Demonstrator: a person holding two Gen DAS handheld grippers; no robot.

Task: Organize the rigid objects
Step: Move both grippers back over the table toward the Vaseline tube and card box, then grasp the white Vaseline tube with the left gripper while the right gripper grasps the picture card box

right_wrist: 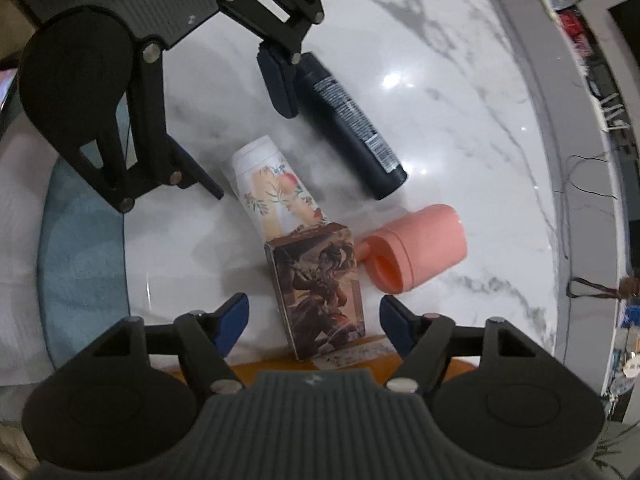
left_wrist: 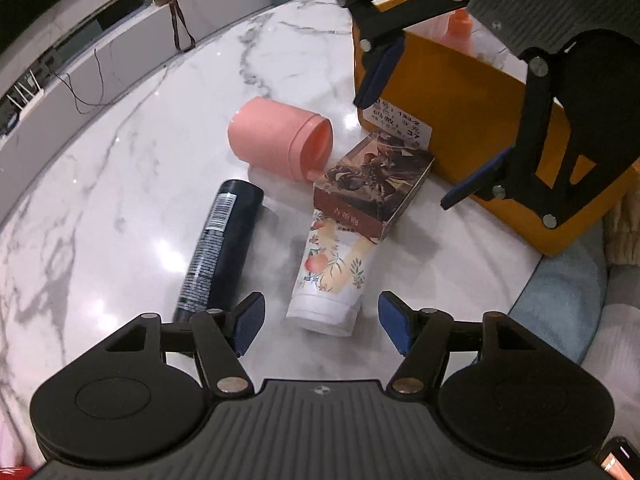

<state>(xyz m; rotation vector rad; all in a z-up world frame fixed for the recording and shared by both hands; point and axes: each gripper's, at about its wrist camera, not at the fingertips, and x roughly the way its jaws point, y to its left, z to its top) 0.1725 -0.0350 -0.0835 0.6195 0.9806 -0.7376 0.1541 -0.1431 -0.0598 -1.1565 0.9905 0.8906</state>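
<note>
On the marble table (left_wrist: 120, 152) lie a black spray can (left_wrist: 220, 248), a pink cup (left_wrist: 276, 144) on its side, a white floral tube (left_wrist: 332, 276) and a brown picture box (left_wrist: 374, 188) resting on the tube's far end. My left gripper (left_wrist: 320, 330) is open, its pads flanking the tube's cap end from above. My right gripper (right_wrist: 314, 322) is open above the picture box (right_wrist: 320, 292), beside the orange box (left_wrist: 480, 128). The right wrist view also shows the can (right_wrist: 352, 124), cup (right_wrist: 416, 252) and tube (right_wrist: 276, 192).
The orange cardboard box stands at the table's right edge with a pink bottle (left_wrist: 460, 28) inside. A blue cushion (left_wrist: 560, 304) lies beyond the table edge. A grey counter (left_wrist: 60, 80) with cables curves behind the table.
</note>
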